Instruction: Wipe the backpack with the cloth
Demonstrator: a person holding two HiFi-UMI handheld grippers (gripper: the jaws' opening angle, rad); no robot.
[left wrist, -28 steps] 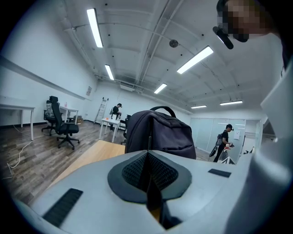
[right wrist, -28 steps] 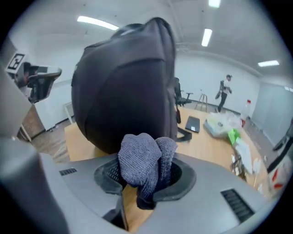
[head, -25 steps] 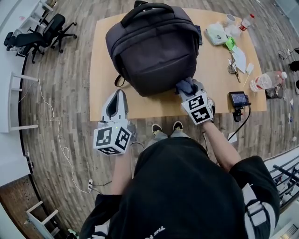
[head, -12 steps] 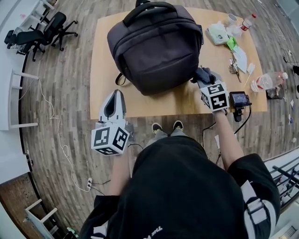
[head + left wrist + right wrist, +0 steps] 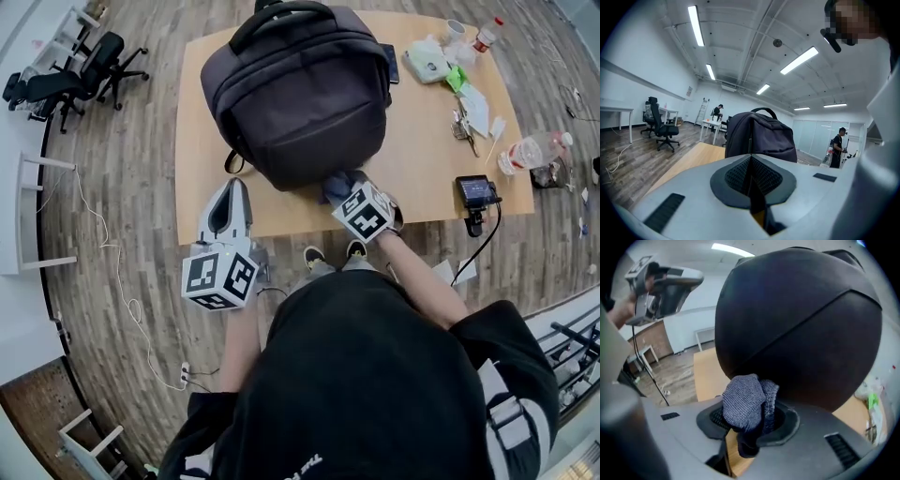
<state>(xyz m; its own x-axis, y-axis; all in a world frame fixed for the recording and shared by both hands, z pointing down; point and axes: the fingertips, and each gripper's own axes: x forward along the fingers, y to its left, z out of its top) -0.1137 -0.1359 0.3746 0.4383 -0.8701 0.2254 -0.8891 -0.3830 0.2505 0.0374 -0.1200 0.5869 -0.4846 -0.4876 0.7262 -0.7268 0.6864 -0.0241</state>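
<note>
The backpack (image 5: 295, 94) is laid flat on the table (image 5: 427, 178). Its long axis runs away from the person, with the handle at the far end and the base toward the near edge. The cloth (image 5: 336, 184) is bunched against that near base, right of its middle. Contact is judged likely but cannot be confirmed. The cloth is clamped between the narrowed jaws of the right gripper (image 5: 345, 193), which is pointed forward and down at the bag. From this gripper the backpack lies straight ahead and rises away, so a wipe would be carried up along the long axis toward the handle. The left gripper (image 5: 232, 192) is held at the table's near edge, left of the bag and apart from it. Its jaws are fully closed on nothing. The right hand is clearly the nearer one.
</note>
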